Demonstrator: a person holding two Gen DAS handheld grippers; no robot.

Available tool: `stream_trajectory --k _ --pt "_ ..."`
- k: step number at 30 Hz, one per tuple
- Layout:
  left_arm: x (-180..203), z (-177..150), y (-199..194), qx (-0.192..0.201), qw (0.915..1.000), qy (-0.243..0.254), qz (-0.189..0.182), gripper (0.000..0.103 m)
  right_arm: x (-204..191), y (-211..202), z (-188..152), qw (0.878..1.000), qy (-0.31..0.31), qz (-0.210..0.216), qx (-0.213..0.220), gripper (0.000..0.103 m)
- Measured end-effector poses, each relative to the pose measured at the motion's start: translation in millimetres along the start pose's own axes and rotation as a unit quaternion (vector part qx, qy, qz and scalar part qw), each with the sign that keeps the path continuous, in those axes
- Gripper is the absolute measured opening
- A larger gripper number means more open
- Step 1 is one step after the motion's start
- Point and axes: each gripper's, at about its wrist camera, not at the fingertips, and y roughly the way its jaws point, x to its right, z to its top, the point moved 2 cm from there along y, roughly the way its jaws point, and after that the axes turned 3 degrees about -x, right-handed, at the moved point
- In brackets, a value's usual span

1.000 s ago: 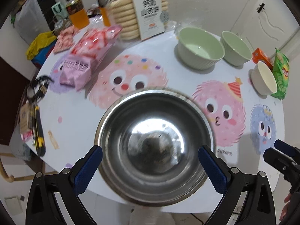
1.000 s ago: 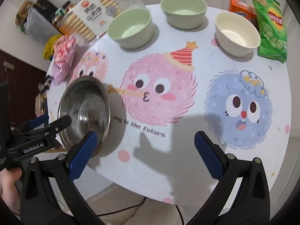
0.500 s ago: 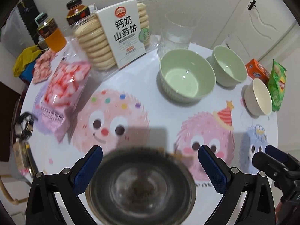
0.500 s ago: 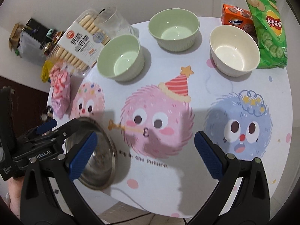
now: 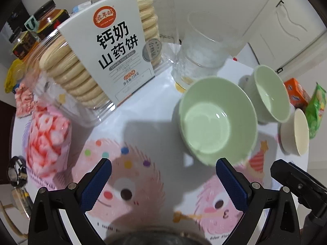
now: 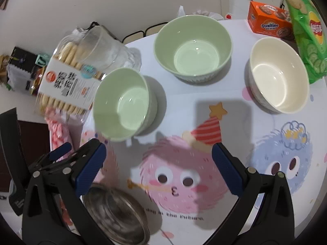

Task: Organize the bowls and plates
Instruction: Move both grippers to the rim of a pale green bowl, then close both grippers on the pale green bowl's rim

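A steel bowl (image 6: pixel 116 212) sits on the cartoon-print table (image 6: pixel 204 214) near its front left edge; only its rim (image 5: pixel 155 237) shows in the left wrist view. Beyond it stand a near green bowl (image 5: pixel 216 122) (image 6: pixel 122 104), a second green bowl (image 5: pixel 269 94) (image 6: pixel 192 49) and a cream bowl (image 5: pixel 296 132) (image 6: pixel 278 75), all upright and apart. My left gripper (image 5: pixel 163 180) hovers open above the table, short of the near green bowl. My right gripper (image 6: pixel 159 168) is open over the pink cartoon face, holding nothing.
A clear box of biscuits (image 5: pixel 98 61), a glass pitcher (image 5: pixel 204 47) and a pink snack bag (image 5: pixel 49 140) crowd the back left. An orange Ovaltine box (image 6: pixel 267 20) and a green crisp bag (image 6: pixel 308 36) lie at the back right. Bottles (image 5: pixel 49 18) stand behind the biscuits.
Both grippers have moved forward over the table, away from the steel bowl and toward the ceramic bowls. The steel bowl has dropped to the bottom edge of the left wrist view.
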Motion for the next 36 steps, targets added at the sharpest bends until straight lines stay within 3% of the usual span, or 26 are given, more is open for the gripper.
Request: stream_trajectory --k 6,11,13,18,22,27,31,36 --pt "-5.2 16.7 19.2 -0.008 0.9998 -0.021 0.0 0.1 -0.2 24.0 16.6 1.0 0.02 -0.016 -0.01 0.102" --pt "-5.4 27.8 28.9 -0.007 0.9995 -0.026 0.014 0.079 -2.7 38.9 28.6 0.999 0.024 -0.024 -0.016 0.086" --pt "-4.7 31.9 33.1 -0.01 0.9995 -0.026 0.016 0.071 -2.9 44.2 32.6 0.999 0.028 -0.027 -0.018 0.074" --pt "2.8 44.2 42.8 -0.014 0.9996 -0.02 0.012 0.057 -3.2 55.6 37.7 0.999 0.021 -0.026 -0.028 0.069" --pt "9.0 50.1 46.7 -0.02 0.9996 -0.02 -0.002 0.043 -5.4 60.1 40.7 0.998 0.018 -0.042 -0.03 0.037" --pt "25.0 54.8 49.6 -0.021 0.9995 -0.006 -0.022 0.02 -4.4 64.2 44.2 0.999 0.013 -0.032 -0.034 0.017" --pt "37.1 58.7 49.5 -0.02 0.9993 0.005 -0.031 0.006 -10.2 63.1 48.8 0.999 -0.001 -0.044 -0.028 0.012" --pt "51.2 62.7 49.2 -0.016 0.9992 0.008 -0.035 0.005 -14.3 59.7 49.2 0.998 -0.02 -0.052 -0.025 0.011"
